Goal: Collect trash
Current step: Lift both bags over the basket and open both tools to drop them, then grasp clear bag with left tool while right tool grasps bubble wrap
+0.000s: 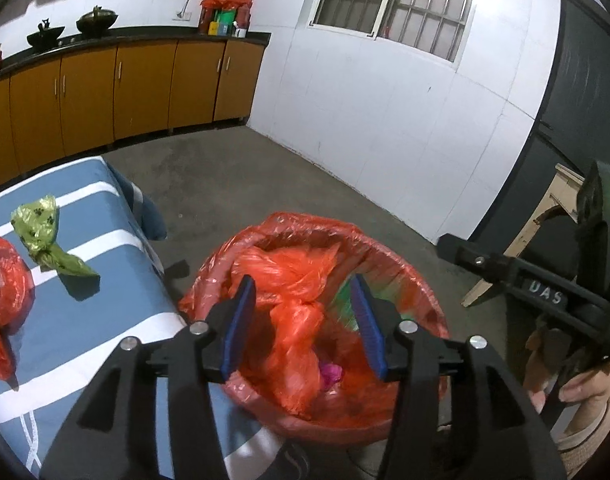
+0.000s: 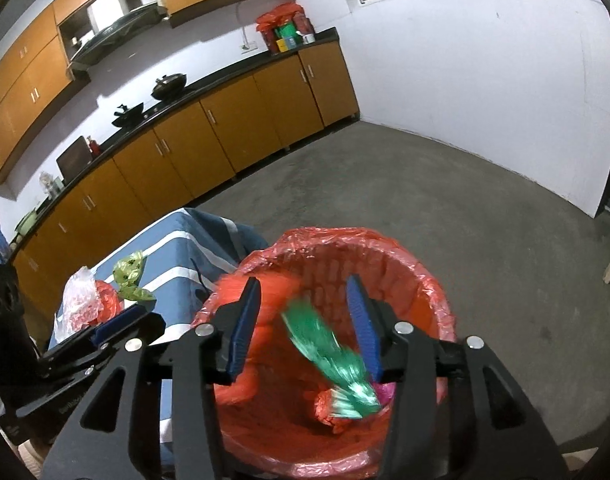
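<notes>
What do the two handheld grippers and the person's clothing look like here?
Both the left gripper and right gripper are matte black frames with silver pivot bolts and blue ribbed pads on their fingers. The right gripper's side carries white "UAS" lettering. The hand emerges from a beige ribbed sleeve.

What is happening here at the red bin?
A person holds two grippers over the bin lined with a red bag. The left gripper and the right gripper are both open, and an orange bag and a green wrapper are dropping in. A green bag waits on the striped table.
</notes>
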A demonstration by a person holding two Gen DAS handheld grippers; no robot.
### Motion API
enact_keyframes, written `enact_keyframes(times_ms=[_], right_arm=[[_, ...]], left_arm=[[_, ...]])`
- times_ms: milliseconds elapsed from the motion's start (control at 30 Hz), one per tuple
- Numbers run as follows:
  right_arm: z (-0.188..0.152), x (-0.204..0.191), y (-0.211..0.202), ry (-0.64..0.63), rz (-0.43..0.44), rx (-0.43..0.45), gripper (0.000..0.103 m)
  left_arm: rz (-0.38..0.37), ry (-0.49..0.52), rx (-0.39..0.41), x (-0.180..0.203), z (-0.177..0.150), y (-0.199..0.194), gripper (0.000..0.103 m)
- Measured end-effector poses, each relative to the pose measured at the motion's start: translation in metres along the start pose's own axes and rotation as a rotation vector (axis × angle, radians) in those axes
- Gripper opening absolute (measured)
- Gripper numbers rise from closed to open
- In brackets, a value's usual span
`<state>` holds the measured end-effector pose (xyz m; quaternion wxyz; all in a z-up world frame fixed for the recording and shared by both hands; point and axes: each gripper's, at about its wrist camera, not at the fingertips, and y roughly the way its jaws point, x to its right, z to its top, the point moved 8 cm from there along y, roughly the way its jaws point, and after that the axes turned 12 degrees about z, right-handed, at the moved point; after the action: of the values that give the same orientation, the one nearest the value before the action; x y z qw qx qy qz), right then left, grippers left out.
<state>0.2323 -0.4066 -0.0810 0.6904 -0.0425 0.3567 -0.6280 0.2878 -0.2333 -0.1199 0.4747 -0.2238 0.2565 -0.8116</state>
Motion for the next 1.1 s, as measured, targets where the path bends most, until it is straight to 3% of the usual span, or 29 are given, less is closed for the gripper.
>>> enact_keyframes(times_ms=[133, 233, 533, 867, 1100], right_arm=[[-0.005, 0.000, -0.002, -0.010, -0.018, -0.003, 0.046], [-0.001, -0.008, 0.001, -0.047, -0.036, -0.004, 0.046], [-0.004, -0.046, 0.012, -0.149, -0.005, -0.024, 0.046], [-0.012, -0.117, 0.043, -0.232, 0.109, -0.071, 0.046], [-0.027, -0.174, 0.073, -0.271, 0.196, -0.107, 0.046]], left_arm=[[0.036, -0.015, -0.005, -0.013, -0.005, -0.001, 0.051], [0.099, -0.021, 0.017, -0.028, -0.007, -0.010, 0.060], [0.300, -0.027, 0.064, -0.091, -0.021, -0.050, 0.065], [0.550, -0.089, 0.103, -0.201, -0.051, -0.121, 0.068], [0.755, -0.216, 0.104, -0.304, -0.091, -0.183, 0.070]])
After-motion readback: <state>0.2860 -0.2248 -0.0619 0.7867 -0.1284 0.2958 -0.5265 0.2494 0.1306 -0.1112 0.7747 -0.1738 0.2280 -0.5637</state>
